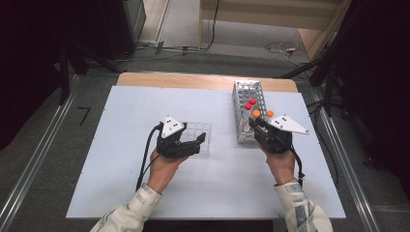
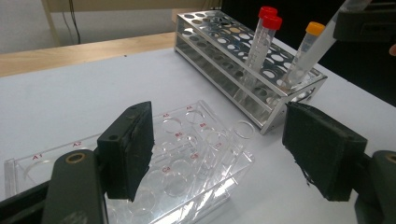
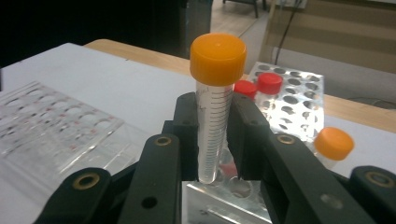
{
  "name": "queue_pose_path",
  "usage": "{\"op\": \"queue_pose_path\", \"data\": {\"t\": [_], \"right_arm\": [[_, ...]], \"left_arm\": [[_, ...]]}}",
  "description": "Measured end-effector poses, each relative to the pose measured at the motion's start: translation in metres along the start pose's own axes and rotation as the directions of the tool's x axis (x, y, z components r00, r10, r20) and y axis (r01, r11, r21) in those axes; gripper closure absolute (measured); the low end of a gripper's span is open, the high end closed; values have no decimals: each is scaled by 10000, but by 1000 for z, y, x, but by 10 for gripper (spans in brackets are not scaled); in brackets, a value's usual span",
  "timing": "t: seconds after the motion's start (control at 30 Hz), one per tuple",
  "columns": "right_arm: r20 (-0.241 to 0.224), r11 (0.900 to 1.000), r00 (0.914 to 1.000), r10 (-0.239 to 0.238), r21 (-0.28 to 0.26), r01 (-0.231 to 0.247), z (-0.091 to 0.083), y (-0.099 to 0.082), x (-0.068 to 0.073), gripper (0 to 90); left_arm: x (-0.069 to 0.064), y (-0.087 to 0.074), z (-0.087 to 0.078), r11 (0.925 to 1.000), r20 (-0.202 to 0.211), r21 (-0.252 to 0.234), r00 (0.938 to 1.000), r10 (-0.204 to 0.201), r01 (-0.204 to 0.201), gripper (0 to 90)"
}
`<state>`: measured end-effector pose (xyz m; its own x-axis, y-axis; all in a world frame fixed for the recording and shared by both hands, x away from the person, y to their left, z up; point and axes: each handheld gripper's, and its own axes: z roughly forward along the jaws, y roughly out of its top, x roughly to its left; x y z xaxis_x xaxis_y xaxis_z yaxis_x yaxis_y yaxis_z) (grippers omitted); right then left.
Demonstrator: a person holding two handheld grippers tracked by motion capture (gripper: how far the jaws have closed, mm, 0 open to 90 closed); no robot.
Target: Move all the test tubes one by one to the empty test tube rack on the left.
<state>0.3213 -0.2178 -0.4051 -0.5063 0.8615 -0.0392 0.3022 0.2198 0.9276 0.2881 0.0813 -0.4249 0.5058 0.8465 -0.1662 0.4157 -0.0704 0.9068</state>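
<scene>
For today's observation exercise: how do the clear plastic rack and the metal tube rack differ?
The clear plastic rack is see-through, low and bears red letter-number labels; the metal tube rack is shiny, taller and tiered. The clear plastic rack has no tubes in it; the metal tube rack holds two red-capped tubes and an orange-capped tube. Both lie on the white table and have rows of round holes.

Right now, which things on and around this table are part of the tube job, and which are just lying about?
In the job:
- orange-capped tube, clamped in the right gripper
- metal rack
- clear plastic rack, between the open jaws of the left gripper

Lying about:
- second orange-capped tube and two red-capped tubes, standing in the metal rack
- cables on the floor
</scene>
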Motion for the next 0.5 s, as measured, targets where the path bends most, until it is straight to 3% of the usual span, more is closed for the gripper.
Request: {"op": "queue_pose_path", "data": {"t": [0.33, 0.5], "right_arm": [[-1165, 9992, 9929, -221, 317, 260, -7, -7, 21, 719], [-1491, 9972, 9880, -395, 573, 485, -5, -14, 32, 719]], "left_arm": [[-3, 2, -4, 10000, 158, -98, 9999, 4, -2, 266], [-8, 3, -6, 9999, 317, -145, 9995, 94, -90, 272]]}}
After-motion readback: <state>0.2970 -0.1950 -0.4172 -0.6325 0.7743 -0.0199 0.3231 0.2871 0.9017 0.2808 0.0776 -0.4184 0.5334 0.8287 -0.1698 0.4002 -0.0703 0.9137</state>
